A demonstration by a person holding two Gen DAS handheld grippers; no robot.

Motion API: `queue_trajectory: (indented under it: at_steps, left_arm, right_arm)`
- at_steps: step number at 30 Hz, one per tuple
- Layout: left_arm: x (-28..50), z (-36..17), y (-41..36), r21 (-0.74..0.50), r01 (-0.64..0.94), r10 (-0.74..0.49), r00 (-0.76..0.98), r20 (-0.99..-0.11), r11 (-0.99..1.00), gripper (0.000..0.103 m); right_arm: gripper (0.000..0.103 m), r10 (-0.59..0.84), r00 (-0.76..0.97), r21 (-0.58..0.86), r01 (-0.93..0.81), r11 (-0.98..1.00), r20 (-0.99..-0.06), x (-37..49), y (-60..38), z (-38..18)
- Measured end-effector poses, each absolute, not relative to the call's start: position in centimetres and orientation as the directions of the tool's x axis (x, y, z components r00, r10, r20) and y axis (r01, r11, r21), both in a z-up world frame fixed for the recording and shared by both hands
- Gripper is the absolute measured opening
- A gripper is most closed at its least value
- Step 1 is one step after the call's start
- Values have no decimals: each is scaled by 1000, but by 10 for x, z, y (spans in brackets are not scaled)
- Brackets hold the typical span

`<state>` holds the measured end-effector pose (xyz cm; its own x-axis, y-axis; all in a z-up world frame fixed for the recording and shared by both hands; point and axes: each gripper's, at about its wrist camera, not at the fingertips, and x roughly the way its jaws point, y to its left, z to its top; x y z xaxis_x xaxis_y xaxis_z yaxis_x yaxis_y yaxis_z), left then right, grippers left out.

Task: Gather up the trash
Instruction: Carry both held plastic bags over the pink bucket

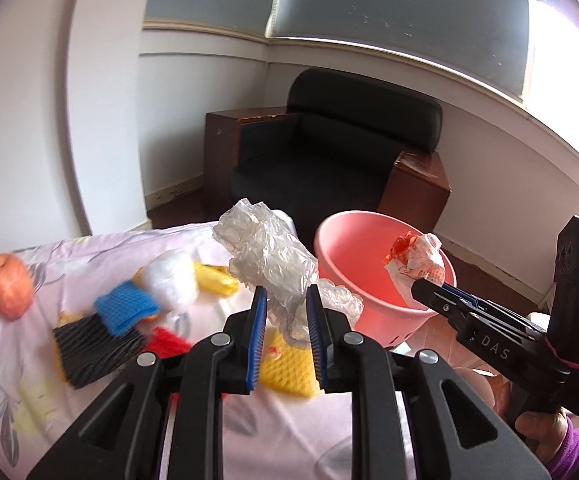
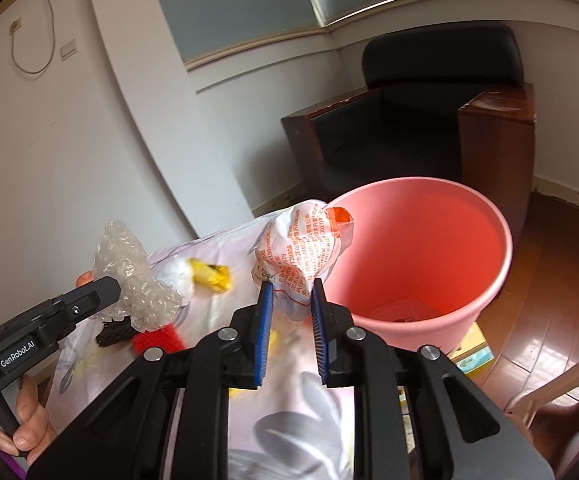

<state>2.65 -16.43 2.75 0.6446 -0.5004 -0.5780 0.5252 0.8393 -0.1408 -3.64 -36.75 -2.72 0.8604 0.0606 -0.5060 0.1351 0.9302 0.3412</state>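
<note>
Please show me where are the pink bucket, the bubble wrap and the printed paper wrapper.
pink bucket (image 2: 501,240): right wrist view, on its rim.
bubble wrap (image 1: 273,256): left wrist view, middle of the crumpled sheet.
printed paper wrapper (image 2: 297,248): right wrist view, on its printed side.

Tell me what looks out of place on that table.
An apple sits at the far left edge of the cloth-covered table, beside foam nets and wrappers. It looks whole and unbitten, so it hardly reads as trash. Nothing seems spilled; the pink bucket stands upright.
</note>
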Motion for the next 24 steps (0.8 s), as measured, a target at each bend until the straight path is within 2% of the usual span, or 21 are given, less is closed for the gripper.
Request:
queue_trajectory:
  at_steps: [7, 24]
  left_arm:
    - [37, 24, -207, -120, 573, -524, 620, -584, 811, 19]
    - [64, -2, -278, -71, 625, -515, 569, -641, 778, 19]
  right_arm:
    - [20, 1, 864, 317, 183, 931, -503, -33, -391, -27]
    - [20, -60, 816, 306, 283, 909, -575, -17, -431, -54]
